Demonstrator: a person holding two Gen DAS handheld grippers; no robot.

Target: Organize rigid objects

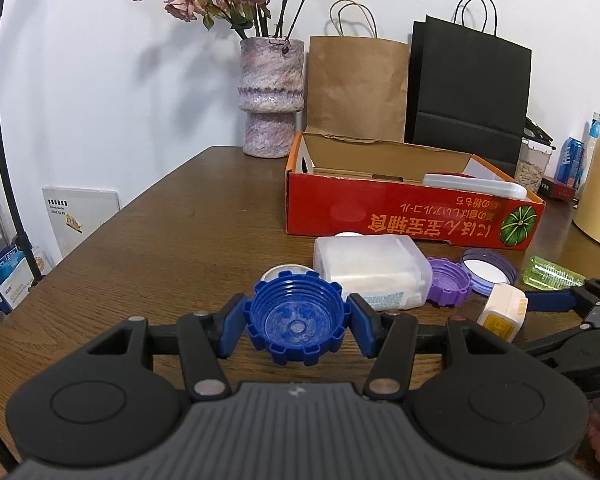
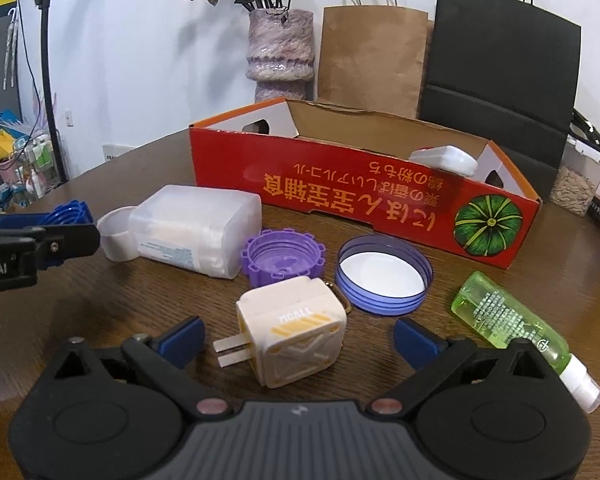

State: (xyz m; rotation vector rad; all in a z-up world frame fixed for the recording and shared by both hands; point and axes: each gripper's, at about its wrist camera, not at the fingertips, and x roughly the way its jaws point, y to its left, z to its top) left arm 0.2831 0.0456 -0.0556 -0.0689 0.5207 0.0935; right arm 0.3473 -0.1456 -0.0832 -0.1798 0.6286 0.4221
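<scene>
A: What does the left gripper (image 1: 298,322) hold?

B: A blue toothed cap (image 1: 298,316), open side up, clamped between the two blue pads, which press on its left and right rims. The jaws stand partly closed, only as wide as the cap.

A: And the right gripper (image 2: 298,340)?

B: Its jaws stand wide apart. A cream plug adapter (image 2: 294,330) lies on the wooden table (image 1: 160,248) between the pads, its two metal prongs pointing toward the left pad. Neither pad touches it; a clear gap shows on each side.

A: What lies ahead of the right jaws?

B: Just beyond the adapter, a purple toothed cap (image 2: 284,256) and, to its right, a purple ring lid (image 2: 384,274) with a white liner. Ahead and left of the jaws, a translucent white bottle (image 2: 192,230) lies on its side. Outside the right pad, a green spray bottle (image 2: 512,320) lies flat.

A: And farther off?

B: A red cardboard box (image 2: 360,192) stands open-topped beyond all of these, with a white container (image 2: 444,160) inside near its right end. In the left wrist view the same box (image 1: 412,208) lies ahead and to the right of the jaws.
</scene>
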